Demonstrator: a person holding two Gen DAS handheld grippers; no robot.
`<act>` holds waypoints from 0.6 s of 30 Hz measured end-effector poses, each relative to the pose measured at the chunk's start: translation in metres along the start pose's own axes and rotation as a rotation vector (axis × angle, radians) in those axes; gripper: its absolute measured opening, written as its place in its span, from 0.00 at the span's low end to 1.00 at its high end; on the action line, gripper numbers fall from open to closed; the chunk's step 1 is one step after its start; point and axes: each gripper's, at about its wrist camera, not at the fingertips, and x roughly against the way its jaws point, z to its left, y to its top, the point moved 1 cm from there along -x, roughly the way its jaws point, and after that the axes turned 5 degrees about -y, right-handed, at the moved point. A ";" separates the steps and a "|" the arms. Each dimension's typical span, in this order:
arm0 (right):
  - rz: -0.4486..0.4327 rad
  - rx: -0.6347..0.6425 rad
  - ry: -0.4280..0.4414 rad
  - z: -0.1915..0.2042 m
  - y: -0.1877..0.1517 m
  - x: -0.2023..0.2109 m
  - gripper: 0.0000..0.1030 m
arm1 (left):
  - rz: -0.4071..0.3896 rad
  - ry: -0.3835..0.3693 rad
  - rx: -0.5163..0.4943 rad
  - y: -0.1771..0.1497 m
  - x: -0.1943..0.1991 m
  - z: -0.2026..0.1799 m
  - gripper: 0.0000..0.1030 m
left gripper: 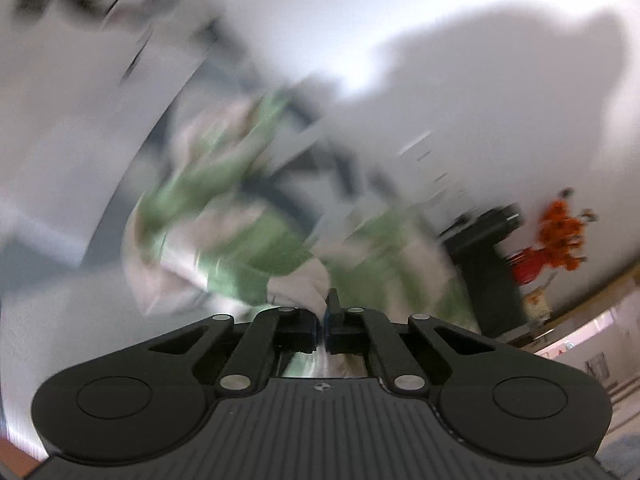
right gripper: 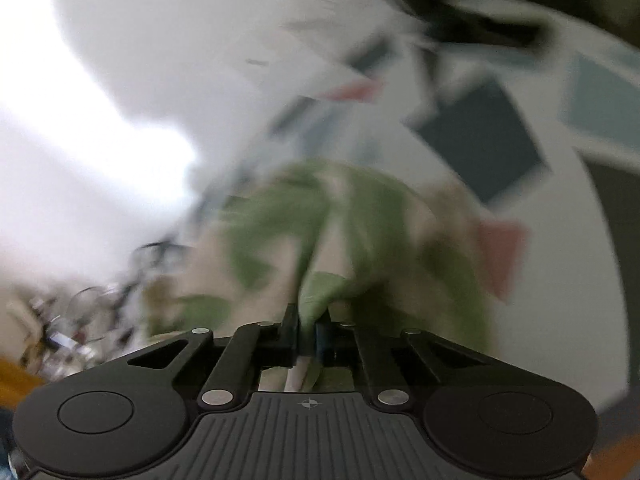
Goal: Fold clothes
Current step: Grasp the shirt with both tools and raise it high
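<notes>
A pale wall [left gripper: 460, 20] is filling the background of both wrist views, heavily smeared by blur, with an orange flower arrangement [left gripper: 560, 228] in a red vase standing off to the right of the left view and a patchwork of dark and teal panels [right gripper: 480, 140] sliding past in the right one. The task's thing, a green-and-cream patterned garment [left gripper: 224, 208], is hanging in the air ahead of both claws rather than lying on any surface. The left gripper [left gripper: 322, 320] is pinching a cream edge of it between nearly closed jaws, and the right gripper [right gripper: 307, 332] is clamping a green fold [right gripper: 320, 292] the same way, cloth showing through below the fingers. The garment is running forward and away from each claw, so its long axis seems to be stretching between the two grips (though the blur makes the exact span hard to judge). Neither hand looks nearer to it; both are touching it. Nothing appears to be blocking the cloth, but where a surface for laying it down lies cannot be told.
</notes>
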 end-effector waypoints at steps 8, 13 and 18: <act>-0.283 0.195 0.291 0.121 0.063 0.069 0.05 | -0.221 -0.198 -0.219 0.075 0.016 -0.084 0.03; -0.379 0.271 0.294 0.177 0.103 0.093 0.05 | -0.345 -0.259 -0.330 0.122 0.024 -0.129 0.03; -0.526 0.260 0.288 0.217 0.134 0.134 0.04 | -0.459 -0.302 -0.359 0.164 0.042 -0.163 0.03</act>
